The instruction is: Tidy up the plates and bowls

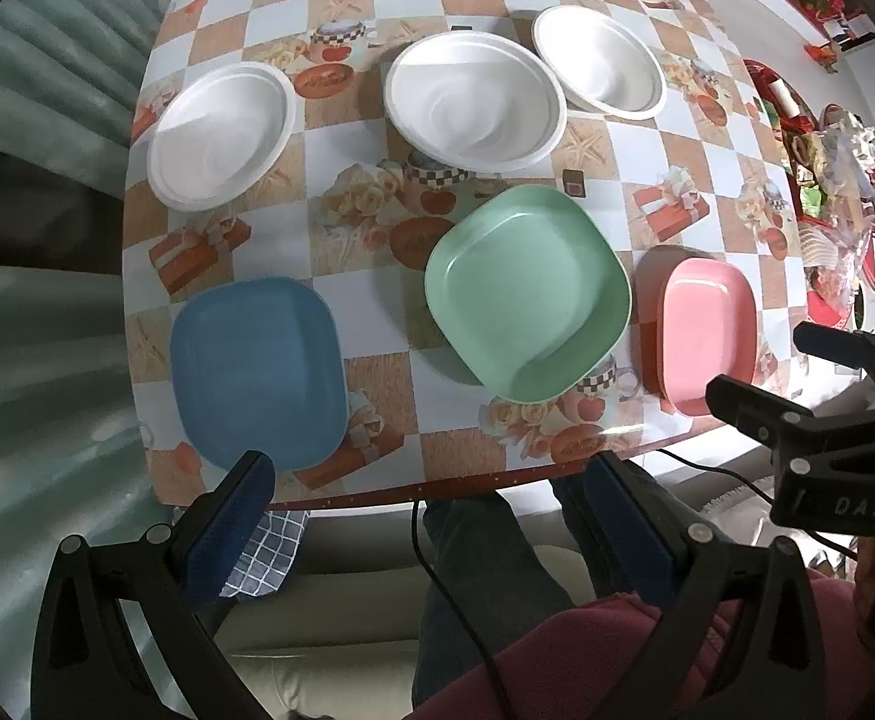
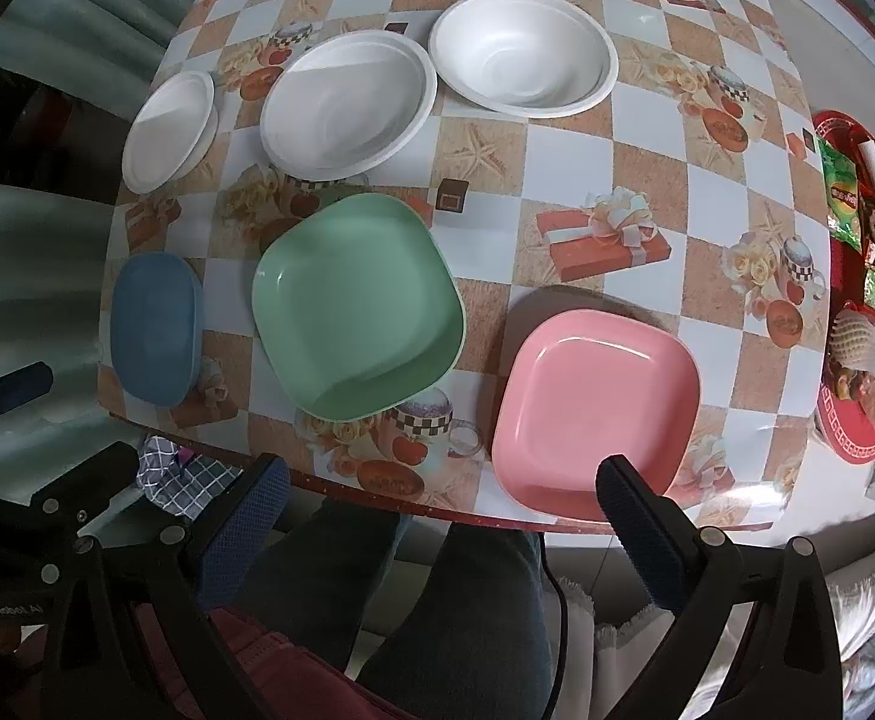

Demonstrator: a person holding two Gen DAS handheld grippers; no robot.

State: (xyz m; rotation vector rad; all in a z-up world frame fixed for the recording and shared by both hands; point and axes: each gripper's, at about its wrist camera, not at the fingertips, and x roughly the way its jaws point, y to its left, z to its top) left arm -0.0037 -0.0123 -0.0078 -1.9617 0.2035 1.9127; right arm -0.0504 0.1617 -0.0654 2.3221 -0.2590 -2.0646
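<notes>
Both grippers hang wide open and empty off the near edge of the table [image 2: 647,138], the left gripper [image 1: 431,534] nearest the blue plate [image 1: 257,372], the right gripper [image 2: 443,528] nearest the pink plate [image 2: 593,408], with the green plate [image 2: 356,306] between and three white bowls [image 2: 524,54] in the far row. The risk, I'd say: those plates sit close to the near edge (slick cloth), so a clumsy nudge could tip one off. Readable writing: "DAS" on the right gripper's body, "GenRobot.AI" on the left's.

Soft daylight, faint glare on the tablecloth [image 2: 647,150], dark fisheye-warped edges.
</notes>
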